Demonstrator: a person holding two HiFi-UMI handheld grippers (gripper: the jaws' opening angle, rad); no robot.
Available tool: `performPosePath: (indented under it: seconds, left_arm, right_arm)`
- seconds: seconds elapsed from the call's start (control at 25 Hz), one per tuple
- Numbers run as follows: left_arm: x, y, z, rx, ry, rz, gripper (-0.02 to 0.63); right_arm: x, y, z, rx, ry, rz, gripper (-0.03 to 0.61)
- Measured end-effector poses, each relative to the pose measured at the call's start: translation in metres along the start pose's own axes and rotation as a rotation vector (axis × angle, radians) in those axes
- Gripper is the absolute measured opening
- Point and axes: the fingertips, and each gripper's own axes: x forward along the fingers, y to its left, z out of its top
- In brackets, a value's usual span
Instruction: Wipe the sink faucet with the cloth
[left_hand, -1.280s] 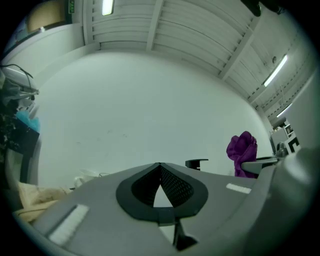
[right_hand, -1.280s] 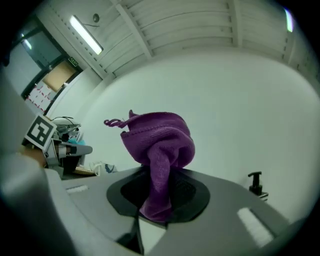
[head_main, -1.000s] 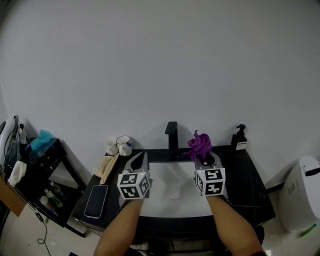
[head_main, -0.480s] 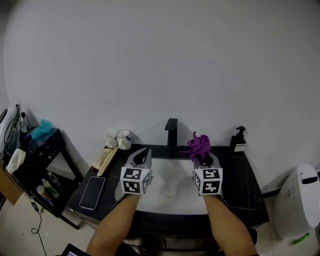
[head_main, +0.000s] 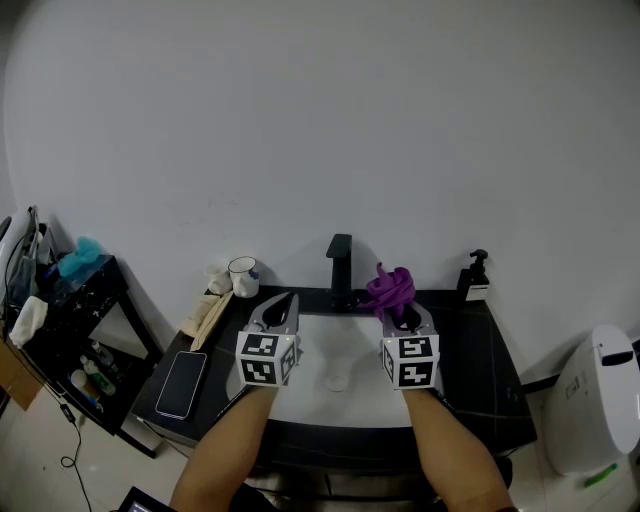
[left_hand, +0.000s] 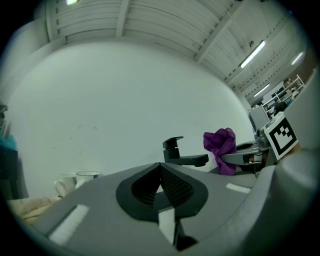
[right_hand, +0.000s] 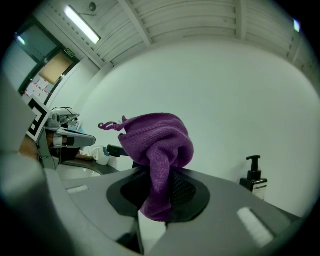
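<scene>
Faucet (head_main: 341, 262) behind sink (head_main: 345, 350); mugs (head_main: 240, 278) left of it; soap bottle (head_main: 477, 277) right

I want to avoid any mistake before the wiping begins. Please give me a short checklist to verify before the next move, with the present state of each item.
1. Cloth held firmly: ok, the right gripper has its jaws shut on the purple cloth.
2. Cloth touching the faucet: not ok, it is beside it, apart.
3. Way from cloth to faucet free: ok, nothing stands between.
4. The left gripper out of the way: ok, shut, empty, left of the faucet.
5. The soap dispenser off the path: ok, beyond the cloth.
6. Where the faucet is dirty: cannot tell.
</scene>
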Motion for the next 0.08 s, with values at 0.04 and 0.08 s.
performPosePath:
  seconds: [0.04, 0.08]
  left_arm:
    - [-0.0003, 0.0005, -0.0007, -0.003, 0.001, 0.002, 0.017]
    - [-0.0005, 0.0009, -0.0013, -0.007, 0.003, 0.005, 0.017]
  right_arm:
    - [-0.0002, 0.0006, 0.0000, -0.003, -0.001, 0.002, 0.080]
    - [-0.0005, 0.0012, 0.0000, -0.006, -0.001, 0.003, 0.080]
